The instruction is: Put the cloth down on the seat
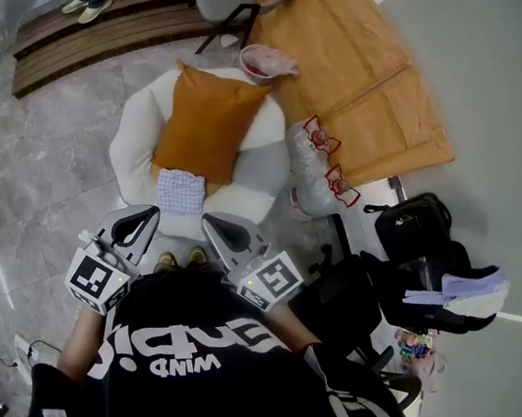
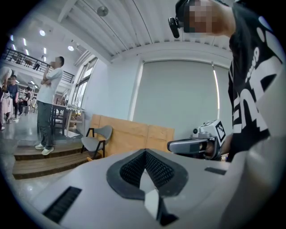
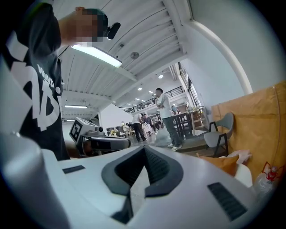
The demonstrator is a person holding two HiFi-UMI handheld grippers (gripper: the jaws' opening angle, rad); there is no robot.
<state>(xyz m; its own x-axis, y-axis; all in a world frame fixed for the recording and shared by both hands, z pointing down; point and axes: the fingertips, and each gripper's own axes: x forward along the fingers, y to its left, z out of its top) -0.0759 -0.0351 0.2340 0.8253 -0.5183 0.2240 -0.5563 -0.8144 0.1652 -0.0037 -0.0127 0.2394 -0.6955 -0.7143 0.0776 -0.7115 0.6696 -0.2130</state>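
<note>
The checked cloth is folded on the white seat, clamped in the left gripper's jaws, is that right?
No. The checked cloth is folded on the white seat, but the jaws of the left gripper are shut with nothing between them, as the left gripper view shows.

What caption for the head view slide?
Left claw and right claw shut near white seat; checked cloth beside orange cushion.

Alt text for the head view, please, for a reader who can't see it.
From above: a folded checked cloth lies on a white seat beside an orange cushion. In front of it, a person in a black shirt holds the left gripper and right gripper, both shut and empty. Tied plastic bags stand right of the seat.
</note>
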